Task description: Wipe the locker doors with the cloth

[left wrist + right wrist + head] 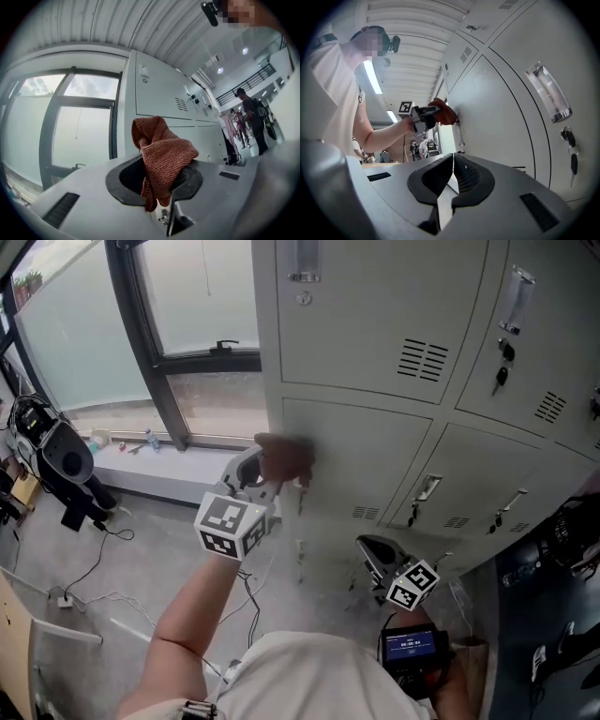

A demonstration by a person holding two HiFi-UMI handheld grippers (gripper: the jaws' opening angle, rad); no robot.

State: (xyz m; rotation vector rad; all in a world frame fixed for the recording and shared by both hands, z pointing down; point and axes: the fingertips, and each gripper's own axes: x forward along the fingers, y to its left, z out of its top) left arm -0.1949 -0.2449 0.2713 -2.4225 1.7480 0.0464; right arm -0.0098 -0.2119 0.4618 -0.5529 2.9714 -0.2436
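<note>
Cloth (161, 154), rust-red and knitted, sits bunched between the jaws of my left gripper (159, 180), which are clamped on its middle. In the left gripper view its long axis runs roughly up and down: a folded hump rises above the jaws and leans a little left at the top, while a short tail hangs below them. In the head view the cloth (284, 457) is blurred. It lies against the grey door (356, 465) of a middle-row locker, near that door's upper left corner, with my left gripper (258, 472) just behind it and my forearm reaching up from below. The window (84, 334) stands to the left of the lockers. From the right gripper view the cloth (443, 111) points toward the door face and meets it beside a slim upright handle, with the left gripper (424, 116) holding it from the left. My right gripper (452, 178) has its jaws together with nothing between them. In the head view it (375, 554) hangs low in front of the lower doors, well apart from the cloth. Beside it in its own view are a clear pull handle (548, 93) and a key (573, 161) hanging in a lock. People (248, 117) stand far down the row.
</note>
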